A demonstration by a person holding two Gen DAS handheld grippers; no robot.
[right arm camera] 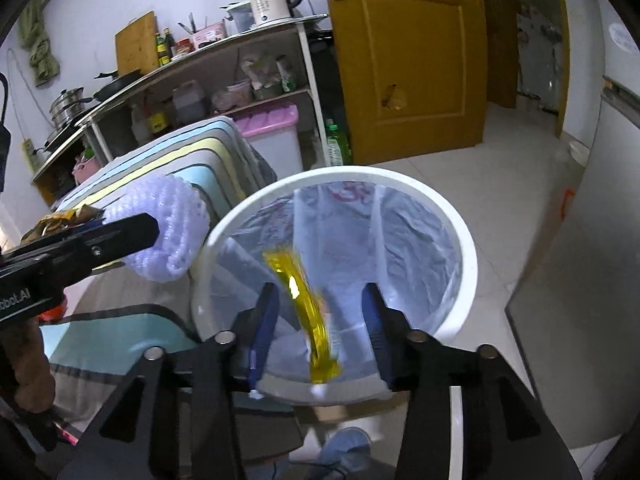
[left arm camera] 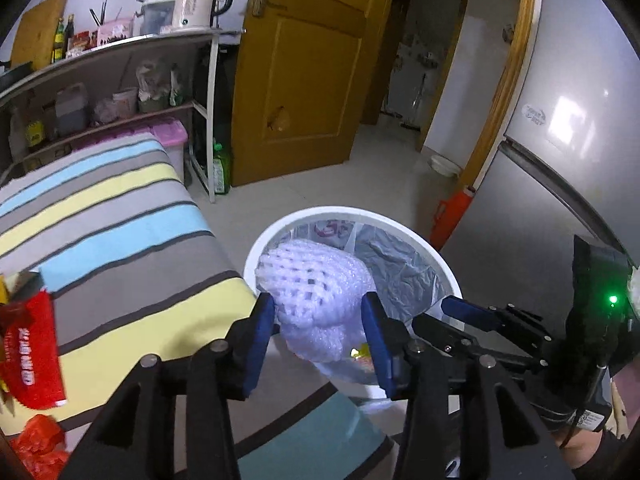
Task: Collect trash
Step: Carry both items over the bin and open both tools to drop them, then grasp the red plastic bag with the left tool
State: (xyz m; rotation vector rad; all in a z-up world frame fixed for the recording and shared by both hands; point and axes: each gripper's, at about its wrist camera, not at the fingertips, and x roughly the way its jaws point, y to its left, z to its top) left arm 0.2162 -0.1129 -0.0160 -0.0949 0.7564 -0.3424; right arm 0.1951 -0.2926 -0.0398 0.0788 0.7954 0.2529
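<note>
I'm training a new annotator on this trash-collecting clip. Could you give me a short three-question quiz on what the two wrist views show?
1. True or false: the right gripper is clamped shut on the yellow wrapper.
2. What is between the fingers of the left gripper? A) a red snack packet B) a white foam fruit net C) a kettle
3. Fill in: the white trash bin is lined with a clear plastic ___.

Key:
1. False. Its jaws stand wide apart, and the blurred wrapper is loose between them, over the bin's opening.
2. B, the white foam fruit net, held at the bin's rim.
3. bag
</note>
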